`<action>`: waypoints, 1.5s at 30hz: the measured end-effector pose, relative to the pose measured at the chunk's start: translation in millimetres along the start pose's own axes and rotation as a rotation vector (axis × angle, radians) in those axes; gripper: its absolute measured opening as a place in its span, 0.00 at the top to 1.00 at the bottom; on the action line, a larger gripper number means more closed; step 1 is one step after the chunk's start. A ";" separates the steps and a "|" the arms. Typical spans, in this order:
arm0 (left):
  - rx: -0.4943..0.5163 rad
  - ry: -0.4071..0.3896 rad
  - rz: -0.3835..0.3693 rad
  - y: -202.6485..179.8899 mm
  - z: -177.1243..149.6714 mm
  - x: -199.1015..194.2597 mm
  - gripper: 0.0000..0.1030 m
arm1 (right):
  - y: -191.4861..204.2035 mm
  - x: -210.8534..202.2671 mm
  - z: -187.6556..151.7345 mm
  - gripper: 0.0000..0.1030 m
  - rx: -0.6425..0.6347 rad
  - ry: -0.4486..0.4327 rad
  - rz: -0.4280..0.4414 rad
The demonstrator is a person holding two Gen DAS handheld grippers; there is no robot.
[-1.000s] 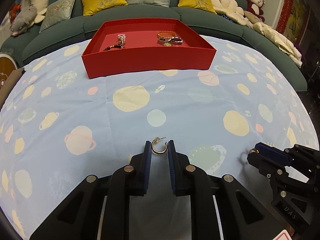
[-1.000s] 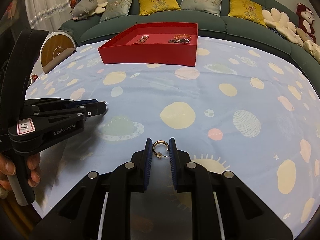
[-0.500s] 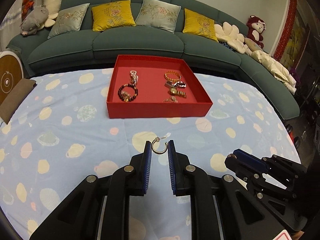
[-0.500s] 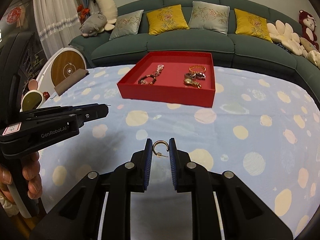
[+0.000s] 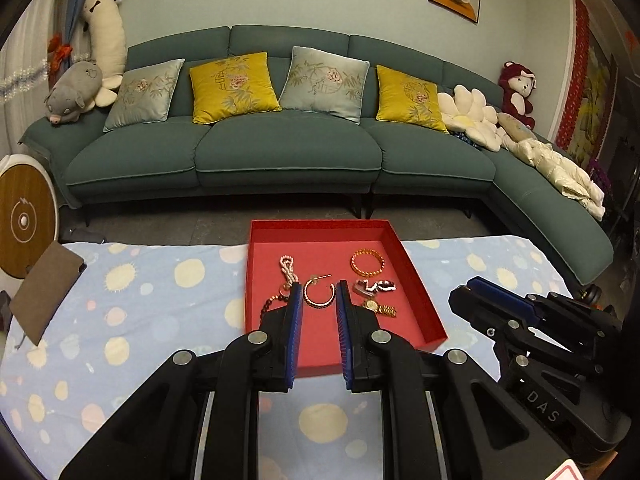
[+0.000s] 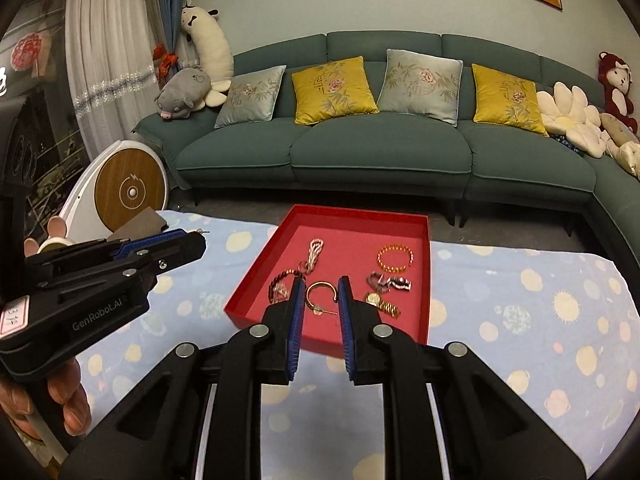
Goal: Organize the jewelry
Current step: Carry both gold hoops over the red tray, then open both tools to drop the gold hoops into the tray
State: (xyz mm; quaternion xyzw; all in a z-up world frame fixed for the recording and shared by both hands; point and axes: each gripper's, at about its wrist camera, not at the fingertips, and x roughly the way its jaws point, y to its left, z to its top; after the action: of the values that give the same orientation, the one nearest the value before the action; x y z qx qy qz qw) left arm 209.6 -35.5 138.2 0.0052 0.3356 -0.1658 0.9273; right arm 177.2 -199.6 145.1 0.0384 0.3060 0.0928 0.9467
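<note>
left wrist view: left gripper point(image 5: 319, 299) narrowed onto a gold hoop earring point(image 5: 319, 294), hoop pinched between the blue pads, open side and post turned up and away toward the sofa point(image 5: 280, 152). right wrist view: right gripper point(image 6: 321, 296) likewise narrowed onto a second hoop earring point(image 6: 321, 295), arch uppermost, post lying low and pointing right. both earrings carried in the air, neither resting on anything. red tray point(image 5: 416, 264) lying ahead of and below both grippers on the spotted blue cloth point(image 5: 140, 300), long axis running away toward the sofa; near wall closest to both tools. tray already holding a pearl strand point(image 5: 287, 268), a dark bead bracelet point(image 5: 272, 303), a gold bangle point(image 5: 368, 263), a patterned piece and a gold watch point(image 5: 380, 307). judged: open floor between the pearl strand and the bangle sits straight ahead of the left gripper, so a forward and downward move suits; right gripper point(image 5: 496, 312) standing off the tray's right wall, left gripper point(image 6: 160, 248) off its left side, much the same nearness for each. risk judged: a post snagging on a pad at release
</note>
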 end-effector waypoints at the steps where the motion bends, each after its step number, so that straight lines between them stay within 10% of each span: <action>1: 0.002 0.005 0.006 1.5 3.9 7.9 0.87 | -3.1 7.3 5.7 0.84 0.015 -0.006 0.004; 45: -0.043 0.069 0.101 40.8 24.8 139.7 0.87 | -30.0 141.3 26.4 0.84 0.081 0.073 -0.025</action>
State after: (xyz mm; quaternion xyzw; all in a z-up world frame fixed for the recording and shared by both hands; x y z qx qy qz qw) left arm 338.3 -42.4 66.1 0.0078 0.3700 -0.1113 0.9223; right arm 309.6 -201.2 81.7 0.0697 0.3444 0.0699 0.9336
